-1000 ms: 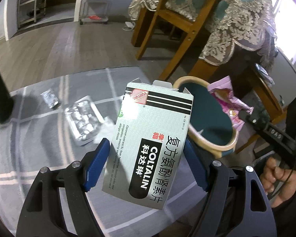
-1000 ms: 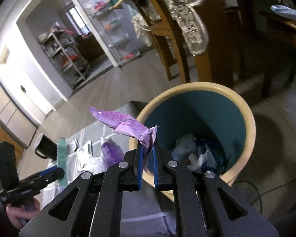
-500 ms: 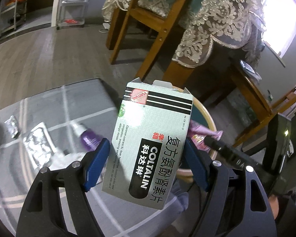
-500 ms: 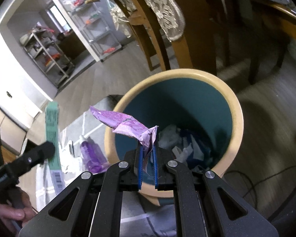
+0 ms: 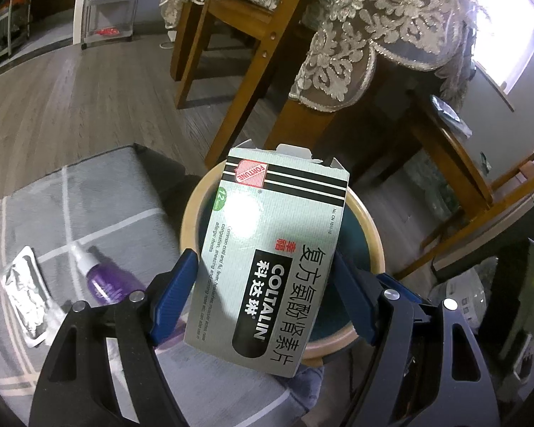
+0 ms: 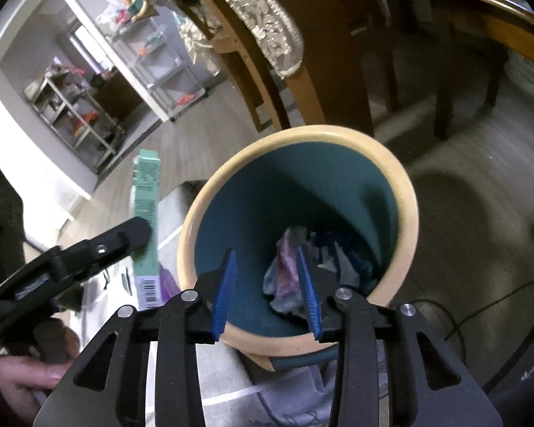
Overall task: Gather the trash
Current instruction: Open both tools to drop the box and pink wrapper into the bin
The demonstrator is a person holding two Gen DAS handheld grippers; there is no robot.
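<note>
Both wrist views close above the shared bin, angled downward.

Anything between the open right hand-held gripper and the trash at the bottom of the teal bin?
Nothing: in the right wrist view, the right hand-held gripper looks straight down the cream-rimmed teal bin onto crumpled wrappers.

bottle left of bin, apparently touching

We are looking across a grey-brown plank floor, a grey rug with pale stripes lying on it, wooden chairs standing under a lace-edged tablecloth, a bright window glaring, wire shelving standing by white walls.
</note>
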